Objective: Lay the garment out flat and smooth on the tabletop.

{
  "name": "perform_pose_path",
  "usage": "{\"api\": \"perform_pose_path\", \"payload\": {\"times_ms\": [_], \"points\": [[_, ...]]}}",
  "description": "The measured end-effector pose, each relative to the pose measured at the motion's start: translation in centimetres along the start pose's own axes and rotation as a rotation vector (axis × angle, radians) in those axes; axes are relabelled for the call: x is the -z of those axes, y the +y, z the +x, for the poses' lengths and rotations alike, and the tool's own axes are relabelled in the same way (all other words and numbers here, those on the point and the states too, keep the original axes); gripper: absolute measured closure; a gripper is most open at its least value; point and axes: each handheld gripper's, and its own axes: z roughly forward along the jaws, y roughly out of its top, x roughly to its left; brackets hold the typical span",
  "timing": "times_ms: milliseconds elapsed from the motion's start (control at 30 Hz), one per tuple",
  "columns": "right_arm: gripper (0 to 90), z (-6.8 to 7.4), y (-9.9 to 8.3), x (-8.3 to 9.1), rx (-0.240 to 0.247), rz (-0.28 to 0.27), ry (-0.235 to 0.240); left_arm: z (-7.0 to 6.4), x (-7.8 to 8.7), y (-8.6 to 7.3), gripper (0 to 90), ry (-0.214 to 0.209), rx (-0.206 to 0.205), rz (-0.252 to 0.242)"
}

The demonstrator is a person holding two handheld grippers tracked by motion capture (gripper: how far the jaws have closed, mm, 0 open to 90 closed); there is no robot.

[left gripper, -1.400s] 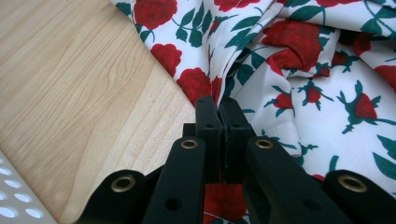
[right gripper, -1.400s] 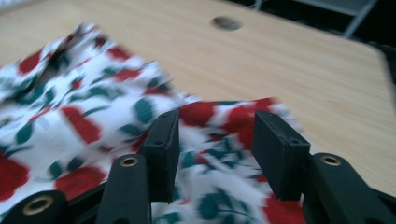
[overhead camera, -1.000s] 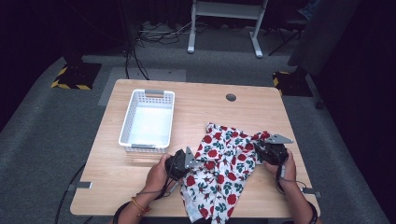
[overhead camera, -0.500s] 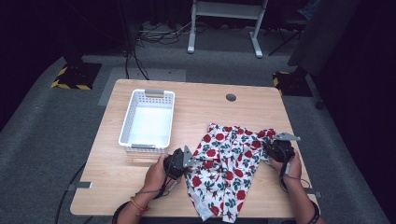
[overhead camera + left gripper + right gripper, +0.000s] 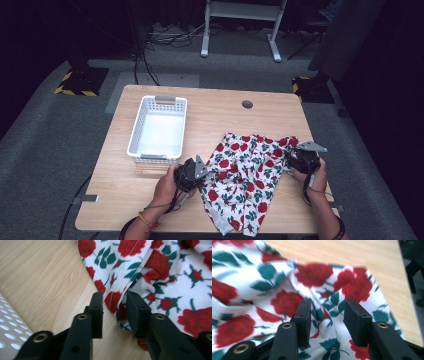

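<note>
A white cloth printed with red roses and green leaves [image 5: 247, 175] lies rumpled on the front right of the wooden table [image 5: 220, 115], its front end hanging over the near edge. My left gripper [image 5: 197, 172] is at the cloth's left edge. In the left gripper view, the left gripper [image 5: 114, 297] is open, with a raised fold of the cloth's [image 5: 162, 272] seamed edge between its jaws. My right gripper [image 5: 300, 157] is at the cloth's right corner. In the right gripper view, the right gripper [image 5: 327, 305] is open astride a ridge of cloth [image 5: 249, 290].
An empty white slotted basket [image 5: 133, 135] stands on the left half of the table, just behind my left hand; its corner [image 5: 7, 327] also appears in the left gripper view. A round cable hole [image 5: 247, 104] sits near the far edge. The table's right edge is close to my right gripper.
My right gripper has moved a little to the right and the cloth now lies wider across the table. My left gripper has hardly moved.
</note>
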Motion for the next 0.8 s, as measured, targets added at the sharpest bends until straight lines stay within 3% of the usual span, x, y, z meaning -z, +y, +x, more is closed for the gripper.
{"api": "perform_pose_path", "payload": {"times_ms": [133,167,300,400,467,633,700,800], "points": [[55.2,0.6,0.3,1.1,0.014,-0.05,0.032,-0.4,0.0,1.2,52.7,-0.022,0.016,-0.038],[55.1,0.9,0.5,1.3,0.022,-0.063,0.06,-0.5,-0.1,1.7,50.2,-0.014,0.018,-0.044],[54.0,2.7,1.0,1.7,0.087,-0.056,0.121,-0.8,-1.2,3.4,47.9,-0.045,0.026,-0.049],[52.7,3.9,1.1,1.7,0.146,-0.028,0.159,-1.2,-2.6,4.3,48.0,-0.068,-0.004,-0.018],[51.9,4.5,1.0,1.5,0.168,-0.01,0.184,-1.5,-3.5,4.5,54.6,-0.085,-0.015,0.002],[51.6,5.8,0.9,0.9,0.202,0.012,0.225,-1.6,-5.1,5.3,57.9,-0.076,-0.015,0.04],[51.9,6.2,0.8,0.7,0.21,0.011,0.237,-1.4,-5.5,5.6,63.4,-0.074,-0.01,0.043],[52.6,6.5,0.8,0.6,0.22,0.021,0.225,-1.1,-5.7,5.8,78.5,-0.057,-0.006,0.047]]}}
